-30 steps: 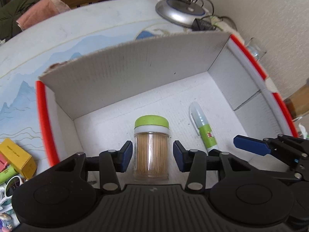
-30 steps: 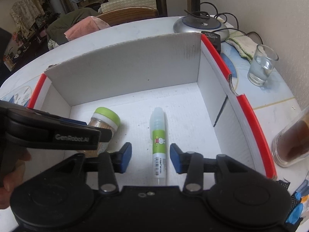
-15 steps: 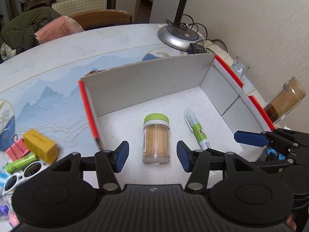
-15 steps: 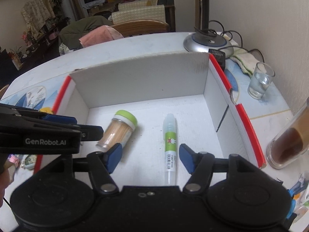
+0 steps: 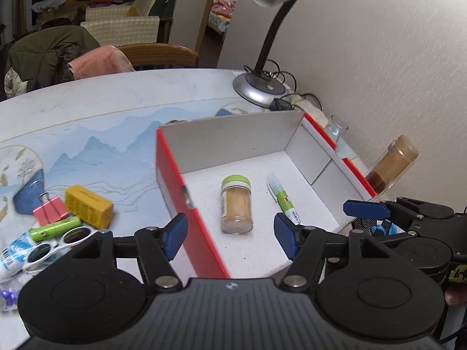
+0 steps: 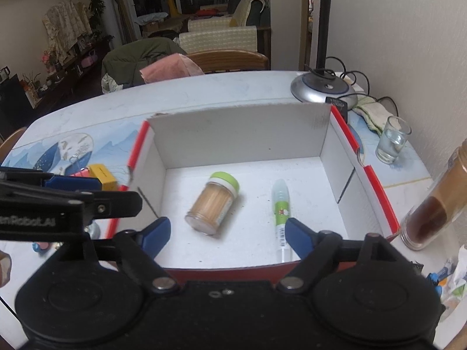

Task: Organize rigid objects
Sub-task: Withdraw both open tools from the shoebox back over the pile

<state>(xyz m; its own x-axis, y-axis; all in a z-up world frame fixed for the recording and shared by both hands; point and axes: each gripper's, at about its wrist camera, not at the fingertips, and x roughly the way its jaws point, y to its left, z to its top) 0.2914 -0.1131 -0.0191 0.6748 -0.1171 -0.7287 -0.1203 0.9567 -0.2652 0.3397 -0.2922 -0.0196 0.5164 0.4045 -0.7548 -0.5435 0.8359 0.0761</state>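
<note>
both claws (image 5: pixel 230 237) (image 6: pixel 226 234) pulled back from box (image 5: pixel 204 233) | opening, empty | table (image 5: pixel 116 110) painted, lamp (image 5: pixel 259 90)

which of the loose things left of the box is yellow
The small yellow carton, boxy and lying beside the pink binder clip; the green tube and white sunglasses near it are not.

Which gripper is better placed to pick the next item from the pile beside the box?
Probably the left gripper: the pile with the yellow box lies on its side, and its opening jaws hold nothing.
</note>
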